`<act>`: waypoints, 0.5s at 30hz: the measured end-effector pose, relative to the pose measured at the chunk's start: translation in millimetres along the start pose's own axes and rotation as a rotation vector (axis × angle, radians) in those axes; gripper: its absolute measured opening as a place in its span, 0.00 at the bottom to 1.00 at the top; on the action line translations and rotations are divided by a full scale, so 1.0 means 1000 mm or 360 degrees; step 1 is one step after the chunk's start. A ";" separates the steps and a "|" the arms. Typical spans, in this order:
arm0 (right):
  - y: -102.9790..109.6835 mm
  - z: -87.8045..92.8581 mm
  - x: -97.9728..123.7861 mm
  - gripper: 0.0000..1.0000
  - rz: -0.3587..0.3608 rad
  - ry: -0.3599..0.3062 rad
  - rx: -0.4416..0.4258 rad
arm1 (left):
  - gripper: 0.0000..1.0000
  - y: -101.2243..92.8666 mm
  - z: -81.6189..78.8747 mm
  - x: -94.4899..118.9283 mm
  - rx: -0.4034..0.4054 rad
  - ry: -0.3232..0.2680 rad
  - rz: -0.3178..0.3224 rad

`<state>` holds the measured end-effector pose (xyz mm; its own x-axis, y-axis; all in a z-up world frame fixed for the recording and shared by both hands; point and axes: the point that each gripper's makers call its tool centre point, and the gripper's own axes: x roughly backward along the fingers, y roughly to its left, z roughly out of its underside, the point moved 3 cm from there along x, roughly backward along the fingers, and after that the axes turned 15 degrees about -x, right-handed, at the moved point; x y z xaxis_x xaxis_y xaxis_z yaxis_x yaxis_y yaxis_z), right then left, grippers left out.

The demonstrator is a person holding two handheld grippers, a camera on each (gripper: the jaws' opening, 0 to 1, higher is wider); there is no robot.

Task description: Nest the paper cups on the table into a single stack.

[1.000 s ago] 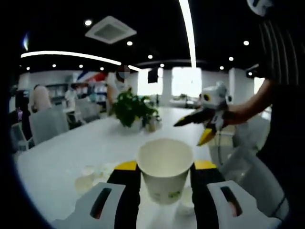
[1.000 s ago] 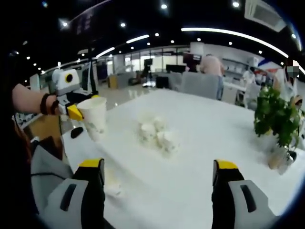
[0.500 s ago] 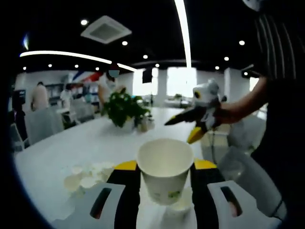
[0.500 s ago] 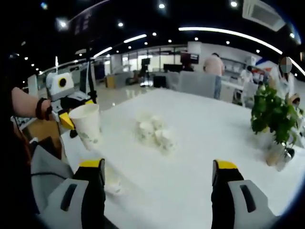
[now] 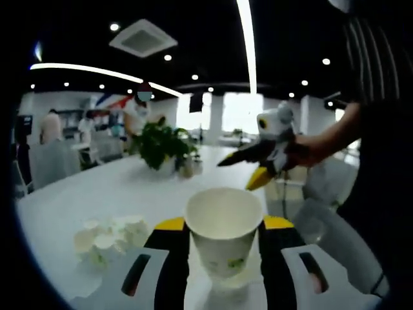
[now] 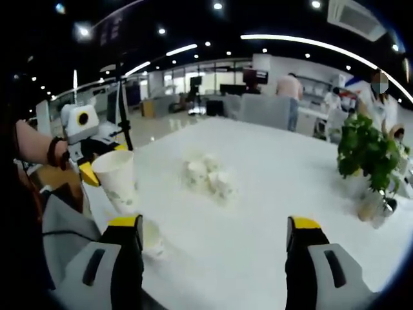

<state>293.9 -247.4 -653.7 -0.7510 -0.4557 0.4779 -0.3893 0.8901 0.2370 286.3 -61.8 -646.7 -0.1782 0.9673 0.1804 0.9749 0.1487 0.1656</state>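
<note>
White paper cup (image 5: 223, 236), upright, gripped by left tongs (image 5: 223, 227) above the desk (image 6: 277, 194) edge; right tongs (image 6: 214, 227) gape wide, empty. Loose cups (image 6: 205, 173) cluster mid-desk; plant (image 6: 365, 154) stands near the far edge.

I am standing in a large open-plan office or showroom hall; the dark ceiling above me carries long white light strips (image 5: 246, 39), small round recessed spotlights (image 6: 217, 6) and a square ceiling air vent (image 5: 142, 38); before me runs a long white meeting table (image 6: 271, 194) with a leafy green potted plant (image 6: 366, 152) on it; grey padded office chairs (image 6: 266, 111) stand along its far side; beyond them I see people standing (image 6: 288, 86) among shelves and desks, a dark screen on a stand (image 6: 196, 82) and bright tall windows (image 5: 240, 112) at the end of the room; white columns (image 5: 302, 115) hold up the ceiling.
</note>
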 end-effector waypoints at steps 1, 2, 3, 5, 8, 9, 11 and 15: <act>0.000 0.000 0.001 0.90 0.0003 0.0000 -0.0004 | 0.41 -0.001 0.001 -0.001 0.0005 0.0000 -0.0001; -0.001 0.001 0.002 0.90 0.0007 0.0001 -0.0008 | 0.40 -0.001 0.001 -0.001 0.0005 -0.0001 -0.0001; -0.001 0.002 0.003 0.90 0.0010 0.0004 -0.0010 | 0.40 -0.002 0.001 -0.002 0.0007 -0.0004 0.0000; -0.001 0.005 0.004 0.90 0.0014 0.0009 -0.0011 | 0.41 -0.003 0.002 -0.003 0.0020 -0.0019 -0.0004; -0.002 0.008 0.006 0.89 0.0018 0.0023 -0.0007 | 0.41 -0.005 0.006 -0.005 0.0027 -0.0015 -0.0003; -0.002 0.009 0.007 0.89 0.0020 0.0026 -0.0006 | 0.41 -0.006 0.007 -0.005 0.0024 -0.0011 0.0002; -0.003 0.010 0.008 0.89 0.0024 0.0031 -0.0011 | 0.41 -0.008 0.009 -0.007 0.0039 -0.0010 0.0012; -0.005 0.010 0.011 0.89 0.0035 0.0031 -0.0014 | 0.41 -0.012 0.014 -0.009 0.0052 -0.0006 0.0026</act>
<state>282.8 -256.7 -657.9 -0.7487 -0.4358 0.4995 -0.3680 0.9000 0.2337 278.1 -69.8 -664.4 -0.1615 0.9705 0.1793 0.9816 0.1392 0.1308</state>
